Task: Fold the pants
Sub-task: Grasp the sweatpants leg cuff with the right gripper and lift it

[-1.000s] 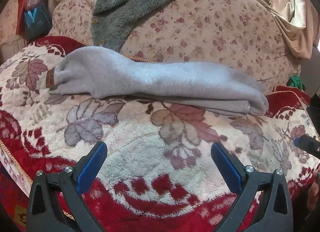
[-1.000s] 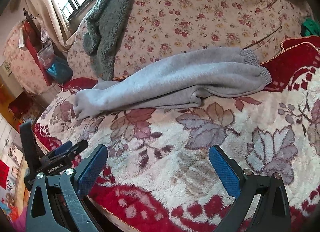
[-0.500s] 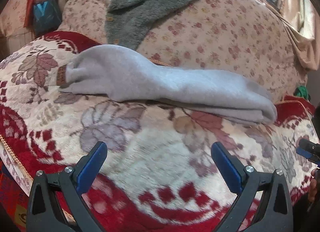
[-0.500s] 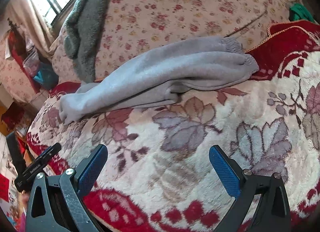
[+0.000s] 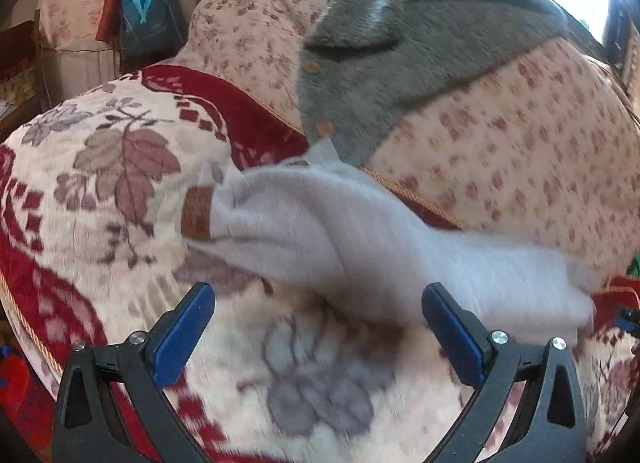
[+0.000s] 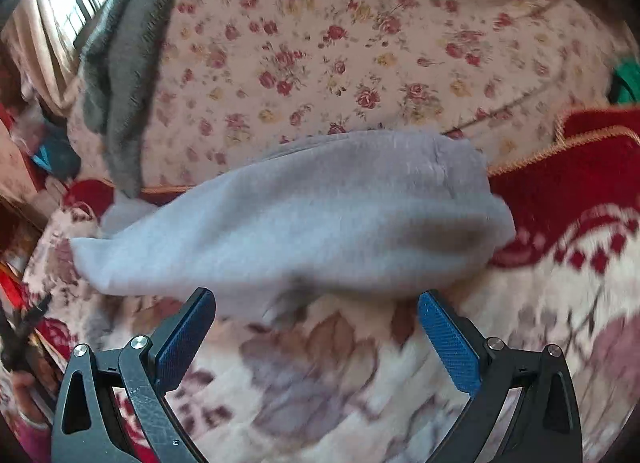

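Note:
Light grey sweatpants [image 5: 360, 239] lie folded lengthwise on a red and cream leaf-patterned blanket [image 5: 104, 167], with a brown waist label [image 5: 197, 214] at their left end. My left gripper [image 5: 318, 323] is open just in front of the waist half, touching nothing. In the right wrist view the pants [image 6: 304, 219] stretch across the middle, cuffs at the right. My right gripper [image 6: 316, 331] is open right before the pants' near edge, nothing between its blue pads [image 6: 448, 347]. Both views are blurred by motion.
A floral quilt mound [image 5: 520, 135] rises behind the pants, with a grey fleece garment [image 5: 400, 51] draped over it. Something green [image 6: 626, 81] shows at the far right. Bags and clutter [image 5: 144, 19] stand beyond the bed's left end. The blanket's edge [image 5: 28, 327] drops off at the lower left.
Both grippers have moved forward toward the pants, which now fill far more of each view. The left one also swung toward the waist end. Both stay open; the pants have not moved.

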`<move>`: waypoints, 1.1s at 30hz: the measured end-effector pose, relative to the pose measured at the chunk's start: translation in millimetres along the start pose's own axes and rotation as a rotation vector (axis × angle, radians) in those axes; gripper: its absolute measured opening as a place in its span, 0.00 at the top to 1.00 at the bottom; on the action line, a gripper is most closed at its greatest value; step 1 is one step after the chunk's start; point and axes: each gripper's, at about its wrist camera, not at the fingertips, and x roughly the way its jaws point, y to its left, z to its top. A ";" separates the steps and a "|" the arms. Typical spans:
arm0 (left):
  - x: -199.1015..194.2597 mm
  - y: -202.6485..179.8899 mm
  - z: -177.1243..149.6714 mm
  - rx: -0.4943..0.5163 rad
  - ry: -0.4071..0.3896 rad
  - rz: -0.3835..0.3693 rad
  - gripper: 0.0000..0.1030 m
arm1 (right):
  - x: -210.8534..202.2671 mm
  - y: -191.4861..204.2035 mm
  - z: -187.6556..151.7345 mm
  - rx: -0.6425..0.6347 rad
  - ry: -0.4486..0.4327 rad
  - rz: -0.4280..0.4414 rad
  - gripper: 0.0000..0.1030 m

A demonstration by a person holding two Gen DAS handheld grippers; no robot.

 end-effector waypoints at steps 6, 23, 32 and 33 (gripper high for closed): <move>27.9 -0.3 30.2 -0.039 0.008 0.020 0.00 | 36.6 -20.5 48.0 0.205 0.074 0.083 0.00; 96.0 -20.9 68.4 -0.045 0.086 0.042 0.00 | 129.5 -45.3 106.3 0.442 0.272 0.033 0.32; 119.8 -17.0 53.6 -0.040 0.182 -0.026 0.79 | 101.7 -21.6 98.3 0.238 0.174 0.045 0.85; 114.8 -15.7 50.9 -0.036 0.175 -0.029 0.80 | 94.1 -21.0 95.8 0.221 0.164 0.049 0.86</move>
